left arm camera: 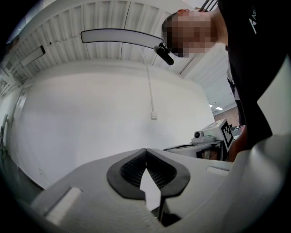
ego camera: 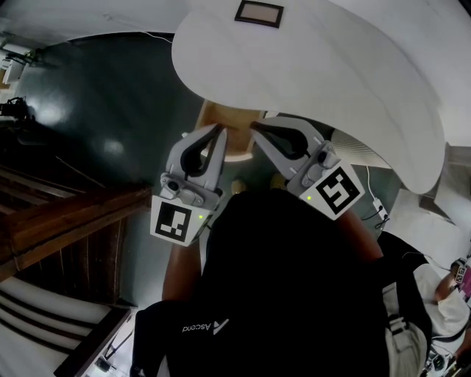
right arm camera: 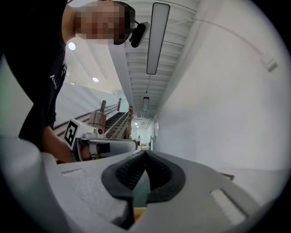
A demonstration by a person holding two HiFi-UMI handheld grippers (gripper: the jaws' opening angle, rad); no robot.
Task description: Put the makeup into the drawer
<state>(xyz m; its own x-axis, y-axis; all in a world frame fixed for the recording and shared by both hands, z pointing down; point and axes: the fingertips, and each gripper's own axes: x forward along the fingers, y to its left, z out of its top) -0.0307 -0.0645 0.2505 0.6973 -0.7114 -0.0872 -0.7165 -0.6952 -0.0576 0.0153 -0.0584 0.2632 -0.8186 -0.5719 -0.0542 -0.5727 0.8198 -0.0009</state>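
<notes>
No makeup and no drawer can be made out in any view. In the head view my left gripper (ego camera: 220,131) and right gripper (ego camera: 255,126) are held side by side close to my body, pointing level toward a white wall (ego camera: 331,66). Both are shut with nothing between the pads. In the left gripper view the left gripper (left arm camera: 146,152) has its dark ribbed pads meeting at the tips, and the right gripper (left arm camera: 213,134) shows beside it. The right gripper view shows the right gripper (right arm camera: 145,154) the same way, with the left gripper (right arm camera: 97,141) at its left.
A light wooden piece (ego camera: 234,140) lies just beyond the fingertips, at the foot of the white wall. Dark glossy floor (ego camera: 96,110) spreads to the left, with a wooden staircase (ego camera: 66,221) beside it. A small framed panel (ego camera: 259,12) hangs on the wall.
</notes>
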